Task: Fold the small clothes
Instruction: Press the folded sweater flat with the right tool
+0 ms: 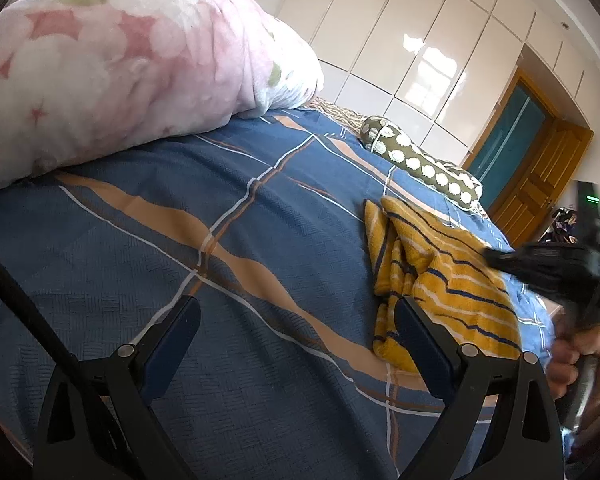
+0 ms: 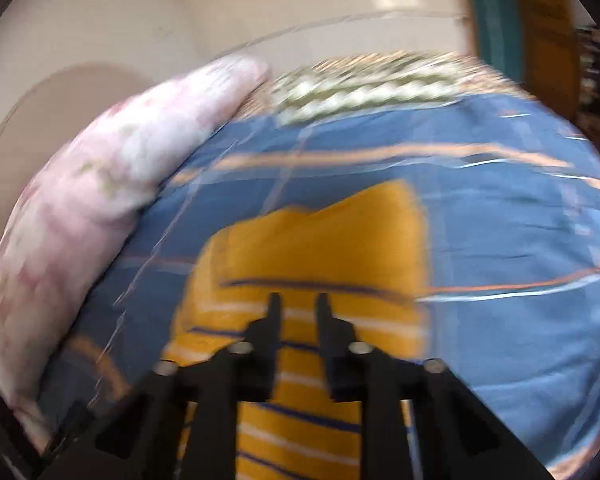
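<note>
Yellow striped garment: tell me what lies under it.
The yellow striped garment lies crumpled on the blue plaid bedsheet. Whatever lies beneath its folds is covered and cannot be seen.

Bright daylight, window glare on glossy wardrobe doors (image 1: 428,64), sharp left wrist view, heavy motion smear across right wrist view, fisheye bending, dark vignetted corners

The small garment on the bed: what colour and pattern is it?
The garment is mustard yellow with thin navy and white stripes, clearest in the left wrist view.
</note>
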Tool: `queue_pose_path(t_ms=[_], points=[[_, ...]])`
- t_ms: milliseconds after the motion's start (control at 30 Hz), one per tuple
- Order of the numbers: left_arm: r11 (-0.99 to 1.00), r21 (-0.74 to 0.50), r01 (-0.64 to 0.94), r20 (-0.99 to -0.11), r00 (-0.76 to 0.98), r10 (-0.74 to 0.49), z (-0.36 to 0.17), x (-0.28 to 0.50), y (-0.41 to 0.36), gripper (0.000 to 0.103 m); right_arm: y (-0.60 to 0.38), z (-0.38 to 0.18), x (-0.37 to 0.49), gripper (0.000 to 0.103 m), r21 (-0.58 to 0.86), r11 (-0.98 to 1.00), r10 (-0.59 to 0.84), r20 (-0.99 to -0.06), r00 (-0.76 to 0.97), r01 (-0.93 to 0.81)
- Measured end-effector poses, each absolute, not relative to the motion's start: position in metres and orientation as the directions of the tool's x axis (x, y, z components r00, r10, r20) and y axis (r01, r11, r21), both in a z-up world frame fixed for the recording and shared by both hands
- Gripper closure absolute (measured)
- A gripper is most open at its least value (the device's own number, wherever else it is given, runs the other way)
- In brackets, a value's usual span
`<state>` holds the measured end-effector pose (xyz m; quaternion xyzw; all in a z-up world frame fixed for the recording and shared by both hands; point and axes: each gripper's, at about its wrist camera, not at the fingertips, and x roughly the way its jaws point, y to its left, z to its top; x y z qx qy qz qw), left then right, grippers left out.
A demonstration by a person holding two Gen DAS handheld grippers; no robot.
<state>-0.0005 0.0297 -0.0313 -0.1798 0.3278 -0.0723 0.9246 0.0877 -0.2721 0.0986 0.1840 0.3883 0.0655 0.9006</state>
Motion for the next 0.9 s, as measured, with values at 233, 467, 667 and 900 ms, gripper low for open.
queue_pose_path(t_ms=[233, 467, 667, 900], points=[[0.921, -0.389, -0.003, -0.579, 0.779, -0.241, -0.031, -0.004, 0.042, 0.006, -0.193, 0.056, 0.129, 0.101, 0.461, 0.884, 0.426, -0.730, 0.535, -0.076], [0.923, -0.386, 0.001, -0.578, 0.779, -0.242, -0.030, -0.005, 0.042, 0.006, -0.214, 0.071, 0.117, 0.100, 0.588, 0.803, 0.530, -0.633, 0.564, -0.095], [0.928, -0.373, -0.013, -0.586, 0.778, -0.225, -0.032, -0.003, 0.040, 0.006, -0.202, 0.053, 0.107, 0.099, 0.555, 0.828, 0.507, -0.681, 0.528, -0.080], [0.952, -0.306, -0.022, -0.612, 0.770, -0.179, -0.036, -0.003, 0.031, 0.006, -0.209, 0.075, 0.062, 0.099, 0.558, 0.816, 0.528, -0.612, 0.588, -0.152]])
